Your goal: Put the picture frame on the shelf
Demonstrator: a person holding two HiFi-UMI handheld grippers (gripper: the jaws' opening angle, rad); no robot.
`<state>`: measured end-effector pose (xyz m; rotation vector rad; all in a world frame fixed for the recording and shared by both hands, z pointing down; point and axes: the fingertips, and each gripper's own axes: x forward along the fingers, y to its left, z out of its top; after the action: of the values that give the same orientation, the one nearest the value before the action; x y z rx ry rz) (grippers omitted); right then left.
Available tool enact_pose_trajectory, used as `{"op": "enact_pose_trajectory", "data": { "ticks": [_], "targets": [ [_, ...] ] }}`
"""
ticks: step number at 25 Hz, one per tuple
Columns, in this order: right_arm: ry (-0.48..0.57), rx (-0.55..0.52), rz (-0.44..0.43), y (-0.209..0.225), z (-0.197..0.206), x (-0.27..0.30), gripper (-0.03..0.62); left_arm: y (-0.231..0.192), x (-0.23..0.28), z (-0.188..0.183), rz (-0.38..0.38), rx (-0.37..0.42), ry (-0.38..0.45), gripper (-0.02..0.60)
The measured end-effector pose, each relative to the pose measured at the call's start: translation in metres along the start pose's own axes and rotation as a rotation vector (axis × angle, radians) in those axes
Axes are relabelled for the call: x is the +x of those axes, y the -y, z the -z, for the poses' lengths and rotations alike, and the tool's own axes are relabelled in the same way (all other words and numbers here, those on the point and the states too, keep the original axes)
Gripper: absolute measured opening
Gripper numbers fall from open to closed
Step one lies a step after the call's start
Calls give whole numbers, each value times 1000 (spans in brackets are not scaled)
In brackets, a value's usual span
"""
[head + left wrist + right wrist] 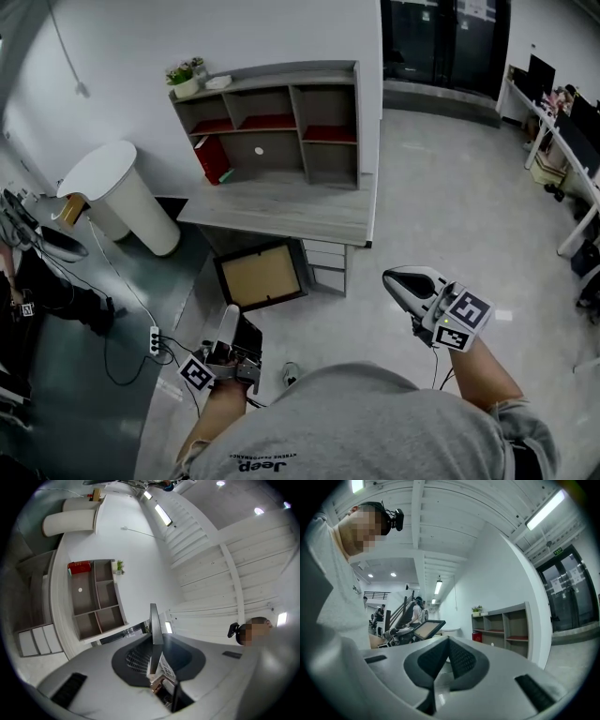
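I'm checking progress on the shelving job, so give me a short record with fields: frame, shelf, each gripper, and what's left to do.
picture frame: in the air in front of the desk, tan face toward the head camera
left gripper: jaws closed on the frame's edge
right gripper: jaws together, nothing between them
shelf: on the desk against the wall
red box: bottom left compartment
plant: on top of the shelf, left end
left to do: frame not yet on the shelf

A white cylindrical bin [127,202] stands beside the desk [281,214].
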<state>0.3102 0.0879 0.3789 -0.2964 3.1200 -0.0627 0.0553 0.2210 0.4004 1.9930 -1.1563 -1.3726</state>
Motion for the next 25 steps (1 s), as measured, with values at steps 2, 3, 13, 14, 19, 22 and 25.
{"op": "enact_pose_trajectory", "data": {
  "ticks": [2, 3, 13, 14, 19, 22, 25],
  "targets": [
    [-3, 0, 3, 1, 1, 33, 9, -17, 0, -28, 11, -8, 5, 84],
    [-1, 1, 8, 2, 0, 50, 9, -25, 2, -43, 17, -10, 3, 84],
    [26, 1, 34, 11, -22, 211, 9, -97, 30, -186, 57, -14, -33, 84],
    [25, -1, 36, 12, -23, 224, 9, -104, 31, -197, 56, -19, -35, 84],
    [32, -10, 41, 14, -28, 281, 9, -133, 31, -245, 48, -19, -44, 84],
    [36, -13, 31, 15, -30, 310, 9, -144, 28, -270, 43, -15, -31, 84],
    [35, -10, 14, 17, -29, 335, 9, -154, 24, -290, 33, -10, -18, 84]
  ]
}}
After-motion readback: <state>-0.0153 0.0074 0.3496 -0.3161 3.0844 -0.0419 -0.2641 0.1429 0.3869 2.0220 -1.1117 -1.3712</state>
